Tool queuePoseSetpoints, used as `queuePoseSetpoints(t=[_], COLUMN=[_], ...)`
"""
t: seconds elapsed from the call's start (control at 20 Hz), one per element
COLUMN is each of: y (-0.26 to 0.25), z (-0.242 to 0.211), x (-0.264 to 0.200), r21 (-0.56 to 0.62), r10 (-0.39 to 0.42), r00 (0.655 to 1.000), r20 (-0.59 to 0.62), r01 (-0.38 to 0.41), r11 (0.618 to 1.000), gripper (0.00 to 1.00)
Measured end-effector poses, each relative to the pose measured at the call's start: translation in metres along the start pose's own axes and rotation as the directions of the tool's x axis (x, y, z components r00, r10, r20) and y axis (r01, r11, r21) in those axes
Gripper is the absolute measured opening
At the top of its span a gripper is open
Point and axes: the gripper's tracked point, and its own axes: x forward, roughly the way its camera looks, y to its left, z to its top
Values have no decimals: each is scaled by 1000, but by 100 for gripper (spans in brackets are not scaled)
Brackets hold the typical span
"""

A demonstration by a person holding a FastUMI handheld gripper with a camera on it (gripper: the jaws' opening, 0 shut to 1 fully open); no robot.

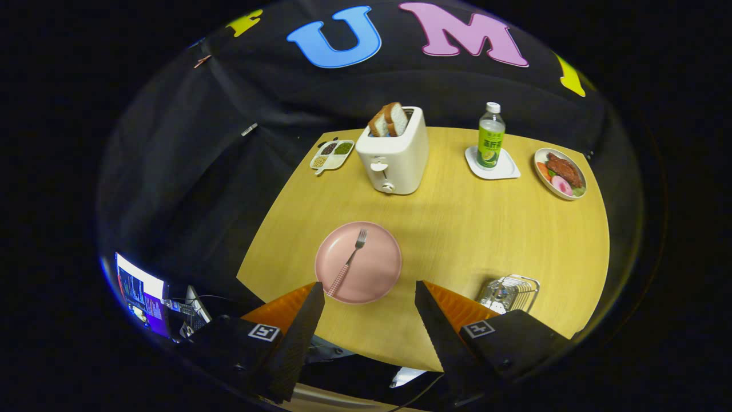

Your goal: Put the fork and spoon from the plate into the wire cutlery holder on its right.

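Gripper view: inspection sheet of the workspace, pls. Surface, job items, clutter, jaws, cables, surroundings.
Surface: wooden table, bare in the middle.
Job's things: pink plate just ahead of the fingers, with a fork lying on it; no spoon seen on it. Wire cutlery holder to the plate's right, something shiny inside, cannot tell what.
Clutter: toaster with bread; divided dish; bottle on a coaster; plate of food.
Grippers: gripper jaws wide open, holding nothing.
Cables: one dark cable below the table's near edge.
Surroundings: black cloth wall; lit screen beside the table.
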Motion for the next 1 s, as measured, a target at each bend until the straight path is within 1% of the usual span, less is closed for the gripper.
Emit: queuePoseSetpoints(t=[0.2,0.3,0.45,0.75,1.0], y=[26,35,43,35,27], z=[-19,-36,-49,-66,-84], x=[52,79,112,167,196], r21=[-6,5,8,48,82], r10=[14,19,16,-34,-83], r00=[997,990,981,966,943], r20=[-76,-140,-192,-256,-321], r01=[-15,-19,-14,48,115], r11=[1000,1000,1000,998,990], gripper=[99,99,99,99,99])
